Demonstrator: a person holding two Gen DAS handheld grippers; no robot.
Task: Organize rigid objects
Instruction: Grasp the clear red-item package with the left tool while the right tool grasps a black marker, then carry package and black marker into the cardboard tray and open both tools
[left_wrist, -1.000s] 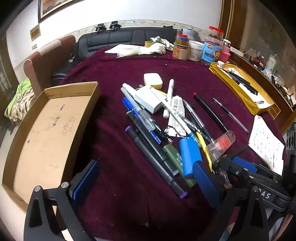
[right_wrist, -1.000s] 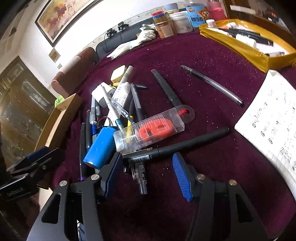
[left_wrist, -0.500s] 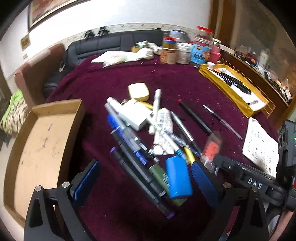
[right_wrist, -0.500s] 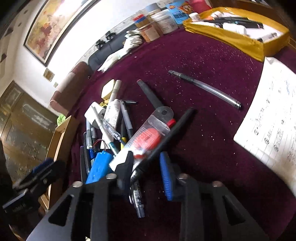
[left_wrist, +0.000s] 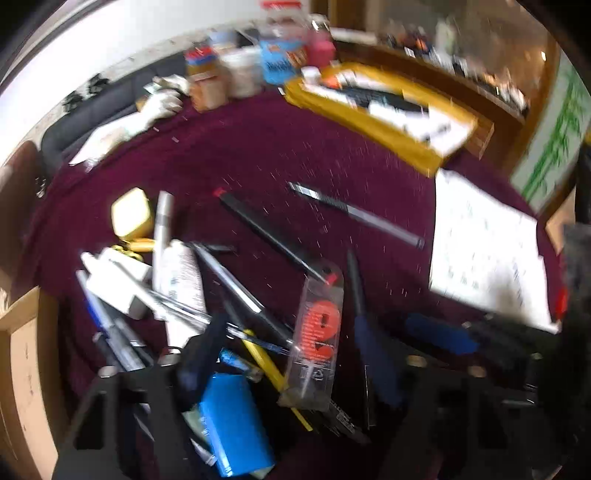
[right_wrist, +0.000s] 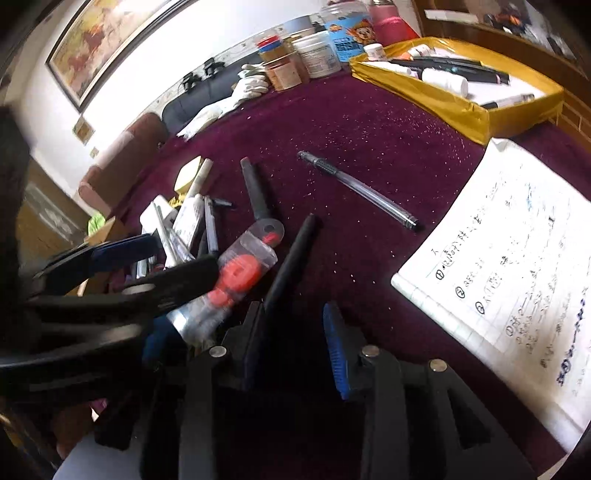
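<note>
A heap of pens and markers lies on the maroon cloth. My right gripper (right_wrist: 295, 347) is open, and a black pen (right_wrist: 291, 258) rests against its left pad. My left gripper (left_wrist: 291, 350) is open over the heap, its jaws either side of a clear packet with a red-orange part (left_wrist: 319, 332); a blue block (left_wrist: 232, 424) lies by its left finger. The packet (right_wrist: 240, 273) also shows in the right wrist view, under the left gripper's finger (right_wrist: 122, 254). A clear pen (right_wrist: 358, 188) lies apart on the cloth.
A yellow tray (right_wrist: 461, 107) with markers stands at the back right. A written notebook (right_wrist: 517, 266) lies at the right. A cardboard box (left_wrist: 18, 369) is at the left. Jars and tins (right_wrist: 314, 51) stand at the far edge.
My left gripper has swung right and forward over the heap, close to my right gripper. My right gripper has opened wider; the black pen has tilted more upright against its left pad.
</note>
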